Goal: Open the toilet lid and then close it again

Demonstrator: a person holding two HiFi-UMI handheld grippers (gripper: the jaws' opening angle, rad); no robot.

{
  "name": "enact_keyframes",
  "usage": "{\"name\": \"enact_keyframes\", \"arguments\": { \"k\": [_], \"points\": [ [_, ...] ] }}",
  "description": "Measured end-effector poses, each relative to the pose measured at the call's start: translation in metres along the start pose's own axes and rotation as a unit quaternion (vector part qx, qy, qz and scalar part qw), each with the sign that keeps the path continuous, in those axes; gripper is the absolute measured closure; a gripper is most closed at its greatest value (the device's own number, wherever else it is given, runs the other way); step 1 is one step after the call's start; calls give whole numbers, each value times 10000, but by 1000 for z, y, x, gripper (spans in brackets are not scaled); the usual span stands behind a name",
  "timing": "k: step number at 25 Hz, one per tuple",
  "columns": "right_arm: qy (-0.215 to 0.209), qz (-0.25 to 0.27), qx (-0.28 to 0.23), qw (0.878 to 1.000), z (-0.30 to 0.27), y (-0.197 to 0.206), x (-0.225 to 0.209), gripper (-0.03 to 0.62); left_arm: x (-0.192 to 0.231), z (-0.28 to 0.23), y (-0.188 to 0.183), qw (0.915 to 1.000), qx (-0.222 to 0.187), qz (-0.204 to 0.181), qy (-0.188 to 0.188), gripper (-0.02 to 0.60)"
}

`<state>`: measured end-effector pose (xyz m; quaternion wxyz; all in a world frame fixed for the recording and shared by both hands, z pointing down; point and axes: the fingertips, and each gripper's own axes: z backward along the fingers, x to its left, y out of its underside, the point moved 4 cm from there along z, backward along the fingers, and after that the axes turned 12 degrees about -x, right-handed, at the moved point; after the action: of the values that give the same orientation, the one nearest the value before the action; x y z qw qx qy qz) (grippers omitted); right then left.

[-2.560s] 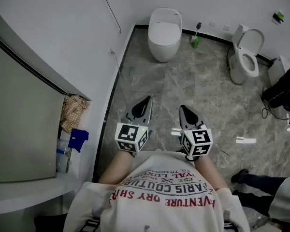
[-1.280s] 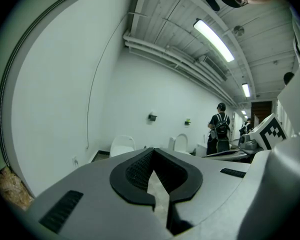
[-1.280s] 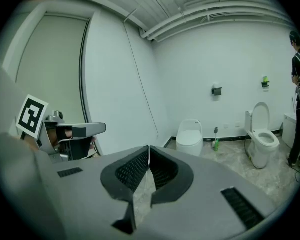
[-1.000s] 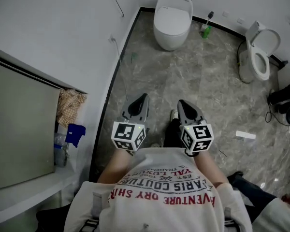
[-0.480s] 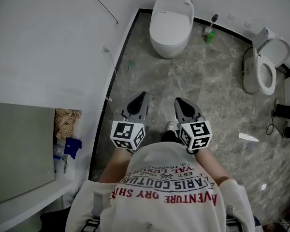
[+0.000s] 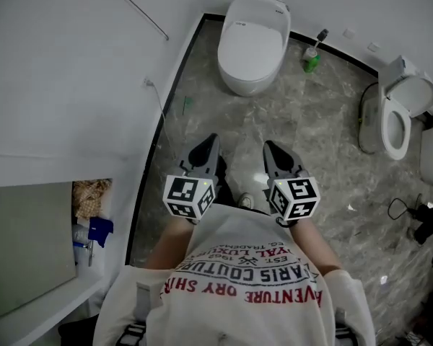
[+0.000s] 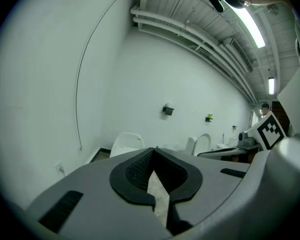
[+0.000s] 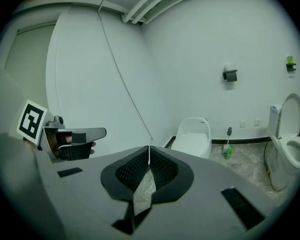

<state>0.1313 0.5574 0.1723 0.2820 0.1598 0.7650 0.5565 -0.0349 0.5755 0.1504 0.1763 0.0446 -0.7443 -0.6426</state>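
Now closer to the closed toilet (image 6: 252, 43) than before, left gripper (image 6: 210, 141) and right gripper (image 6: 271, 148) keep fingers together, empty

White walls (image 6: 72, 85), grey marble floor (image 6: 310, 135), ceiling strip light (image 7: 250, 21) lit.

1. Toilet (image 6: 251, 42): white all over.
2. Floor (image 6: 325, 143): grey, veined marble pattern.
3. My left gripper (image 6: 209, 144) and right gripper (image 6: 270, 148): grey shells, black pads, black-and-white square markers.
4. Bottle (image 6: 312, 62): green.
5. My shirt (image 6: 238, 280): white, red and dark lettering.
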Motion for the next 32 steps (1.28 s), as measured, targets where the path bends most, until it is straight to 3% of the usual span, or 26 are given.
{"name": "enact_keyframes", "arguments": {
  "k": [9,20,26,32],
  "points": [
    [602,-91,12,9981,-156,-24,-58,579,99,-153,-16,9980,75,77,625,574],
    [934,-231,419,9945,-340,-4,-102,578,229,-301,20,9885,853,53,1244,574],
    [949,-319,490,9938,-400,10,-142,579,258,-355,47,9842,960,425,1428,574],
    [887,-220,692,9934,-430,50,-185,579,264,-395,104,9802,1266,410,1465,574]
  ]
}}
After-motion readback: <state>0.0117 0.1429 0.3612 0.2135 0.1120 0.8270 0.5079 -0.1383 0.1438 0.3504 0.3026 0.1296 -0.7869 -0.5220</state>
